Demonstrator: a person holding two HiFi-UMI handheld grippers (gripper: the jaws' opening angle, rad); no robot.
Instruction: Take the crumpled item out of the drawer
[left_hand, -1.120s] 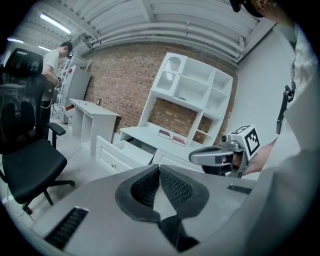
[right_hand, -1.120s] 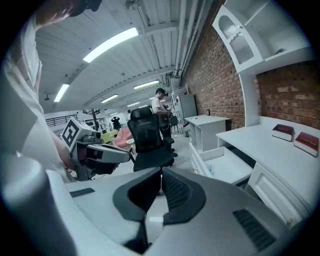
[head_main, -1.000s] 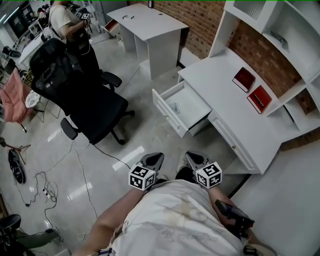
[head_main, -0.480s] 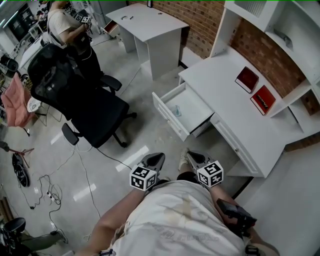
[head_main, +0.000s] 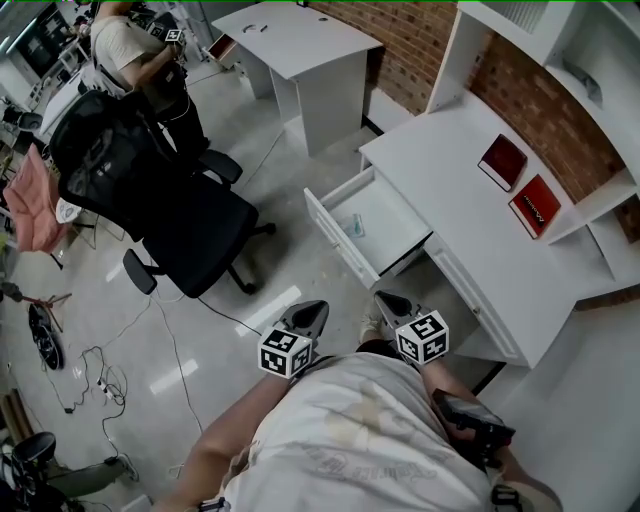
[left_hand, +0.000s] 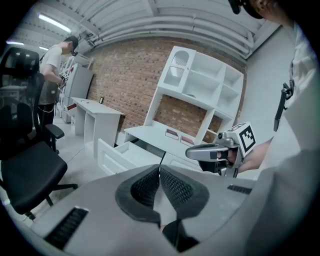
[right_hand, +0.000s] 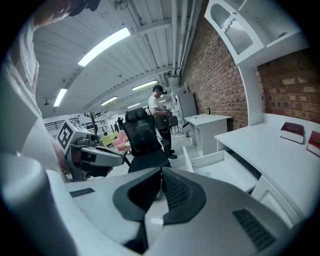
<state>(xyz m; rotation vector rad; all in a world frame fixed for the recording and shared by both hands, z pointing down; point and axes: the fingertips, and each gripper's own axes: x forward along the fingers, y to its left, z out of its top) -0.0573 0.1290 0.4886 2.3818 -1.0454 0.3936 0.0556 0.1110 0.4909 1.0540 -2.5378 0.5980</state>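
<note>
The white desk's (head_main: 440, 170) drawer (head_main: 395, 215) stands pulled out, and a small pale crumpled item (head_main: 355, 226) lies inside it near the front wall. Both grippers are held side by side in front of the person's chest, short of the drawer and above the floor. My left gripper (head_main: 314, 310) is shut with nothing between its pads (left_hand: 150, 185). My right gripper (head_main: 384, 299) is also shut and empty, its pads (right_hand: 172, 192) meeting. The drawer (right_hand: 220, 167) lies ahead and to the right in the right gripper view. In the left gripper view the drawer (left_hand: 117, 155) shows beyond the jaws.
A black office chair (head_main: 170, 200) stands left of the drawer on the floor. Two red books (head_main: 503, 160) lie on the desk under white shelves (head_main: 560, 60). A second white desk (head_main: 300, 45) and a person (head_main: 130, 50) are at the back. Cables (head_main: 90, 380) trail on the floor at left.
Both grippers, still shut, have come a little nearer the open drawer as the person moves toward the desk. The drawer and its contents are unchanged.
</note>
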